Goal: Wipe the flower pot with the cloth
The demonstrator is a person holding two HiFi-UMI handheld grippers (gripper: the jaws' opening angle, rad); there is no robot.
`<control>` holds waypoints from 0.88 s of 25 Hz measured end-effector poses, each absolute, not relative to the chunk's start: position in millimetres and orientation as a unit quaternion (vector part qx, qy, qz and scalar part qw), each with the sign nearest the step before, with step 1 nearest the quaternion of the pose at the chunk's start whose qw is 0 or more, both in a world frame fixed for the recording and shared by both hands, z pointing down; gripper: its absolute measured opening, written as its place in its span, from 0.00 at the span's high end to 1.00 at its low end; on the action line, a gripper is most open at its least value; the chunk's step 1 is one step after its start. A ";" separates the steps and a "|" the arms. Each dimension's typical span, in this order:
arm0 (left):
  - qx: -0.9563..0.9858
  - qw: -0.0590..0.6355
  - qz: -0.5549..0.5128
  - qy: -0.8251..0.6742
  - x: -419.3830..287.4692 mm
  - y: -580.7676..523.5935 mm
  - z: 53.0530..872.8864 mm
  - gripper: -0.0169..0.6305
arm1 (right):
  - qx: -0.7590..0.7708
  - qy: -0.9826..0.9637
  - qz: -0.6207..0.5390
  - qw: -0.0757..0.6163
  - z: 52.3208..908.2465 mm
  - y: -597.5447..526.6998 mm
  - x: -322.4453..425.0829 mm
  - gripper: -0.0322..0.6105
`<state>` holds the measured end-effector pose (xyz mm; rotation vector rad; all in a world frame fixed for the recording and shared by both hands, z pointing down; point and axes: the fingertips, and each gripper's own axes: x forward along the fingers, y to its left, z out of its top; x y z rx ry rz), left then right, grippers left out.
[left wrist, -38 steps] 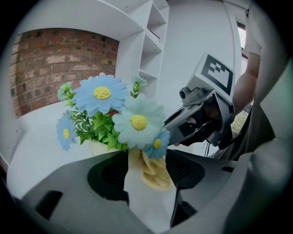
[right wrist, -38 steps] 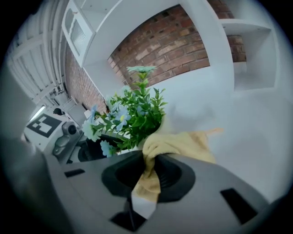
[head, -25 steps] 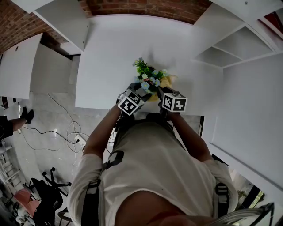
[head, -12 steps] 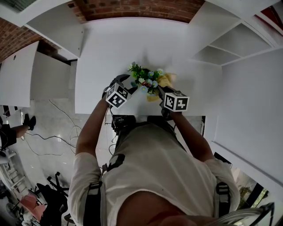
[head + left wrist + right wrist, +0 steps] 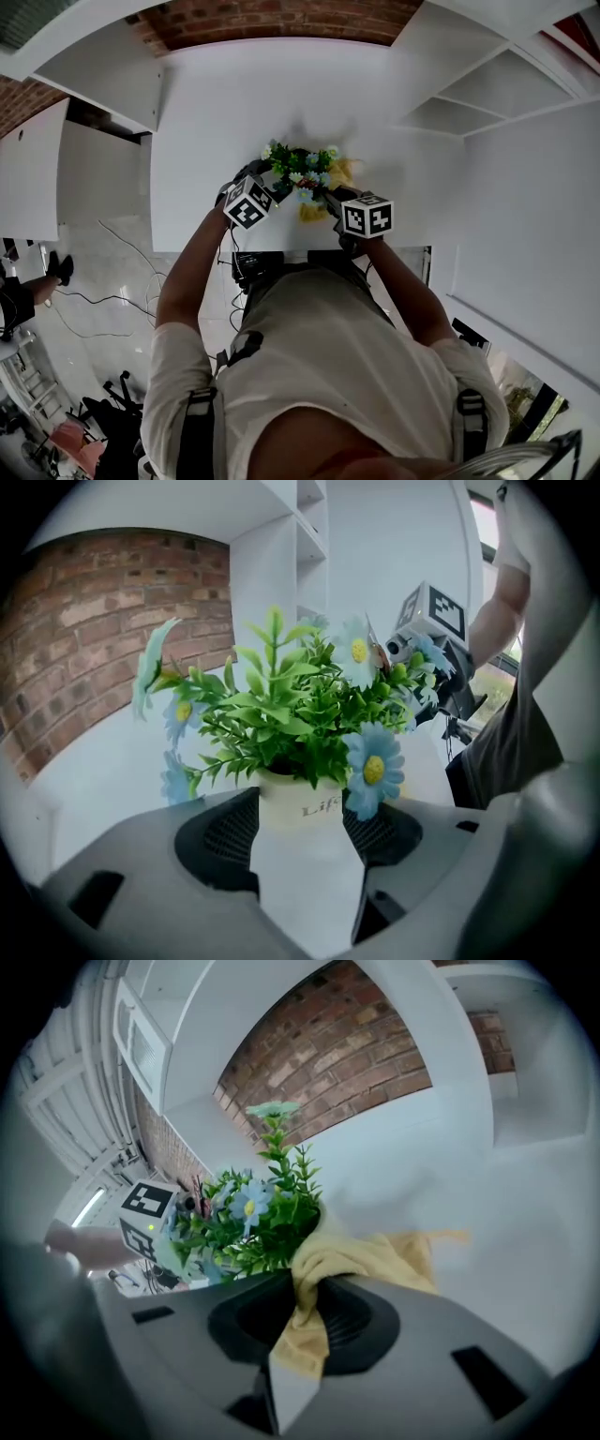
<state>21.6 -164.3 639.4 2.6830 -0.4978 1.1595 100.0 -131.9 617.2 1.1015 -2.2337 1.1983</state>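
Observation:
A small cream flower pot (image 5: pixel 295 803) with green leaves and blue daisies (image 5: pixel 298 169) stands on the white table (image 5: pixel 281 84). My left gripper (image 5: pixel 298 825) is at the pot's left side in the head view (image 5: pixel 262 180). It is open wide, with the pot between its fingertips and close to both pads (image 5: pixel 230 832). My right gripper (image 5: pixel 305 1312) is shut on a yellow cloth (image 5: pixel 375 1255). The cloth bunches against the pot's right side (image 5: pixel 341 172), under the leaves. The pot's base is hidden by the jaws.
White shelving (image 5: pixel 487 103) rises at the table's right, and a brick wall (image 5: pixel 94 639) runs behind it. The table's near edge lies just under both grippers. Cables and a chair are on the floor (image 5: pixel 103 309) at the left.
My left gripper has swung out to the left, from in front of the pot to its left side. My right gripper has stayed by the pot with the cloth.

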 end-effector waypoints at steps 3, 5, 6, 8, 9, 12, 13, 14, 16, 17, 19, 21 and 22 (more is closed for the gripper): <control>0.904 0.115 0.366 -0.188 25.4 -159.3 637.2 0.51 | 0.372 -0.805 0.414 0.205 617.8 -132.5 100.8 0.83; 0.904 0.127 0.351 -0.207 24.4 -158.1 636.3 0.51 | 0.366 -0.811 0.401 0.219 618.1 -133.8 102.5 0.83; 0.904 0.132 0.344 -0.215 23.8 -157.1 636.2 0.52 | 0.365 -0.813 0.394 0.225 618.6 -135.4 104.4 0.83; 0.904 0.140 0.334 -0.226 22.0 -155.8 635.1 0.52 | 0.366 -0.814 0.387 0.233 620.2 -141.1 108.7 0.83; 0.904 0.141 0.330 -0.232 21.0 -156.9 634.1 0.52 | 0.369 -0.813 0.384 0.235 620.8 -144.9 110.5 0.83; 0.903 0.139 0.329 -0.238 21.6 -164.6 634.9 0.51 | 0.370 -0.816 0.369 0.245 620.4 -154.2 113.1 0.83; 0.903 0.138 0.333 -0.234 22.9 -166.1 636.5 0.50 | 0.368 -0.818 0.364 0.250 619.7 -155.2 112.6 0.83; 0.903 0.138 0.335 -0.232 24.0 -167.5 637.4 0.50 | 0.367 -0.819 0.360 0.253 619.0 -155.8 111.7 0.83; 0.903 0.144 0.330 -0.233 23.9 -170.3 636.6 0.50 | 0.366 -0.820 0.356 0.257 618.0 -158.2 109.7 0.83; 0.903 0.149 0.325 -0.238 23.2 -171.6 635.7 0.50 | 0.366 -0.821 0.353 0.259 617.7 -160.1 109.0 0.83; 0.901 0.155 0.316 -0.253 21.0 -172.4 634.6 0.50 | 0.365 -0.823 0.348 0.261 618.2 -163.4 108.1 0.83; 0.894 0.161 0.313 -0.279 16.3 -169.6 634.1 0.50 | 0.361 -0.826 0.346 0.259 619.0 -165.1 105.3 0.83; 0.888 0.164 0.311 -0.295 13.2 -167.6 633.6 0.50 | 0.357 -0.829 0.346 0.258 619.0 -166.0 103.0 0.83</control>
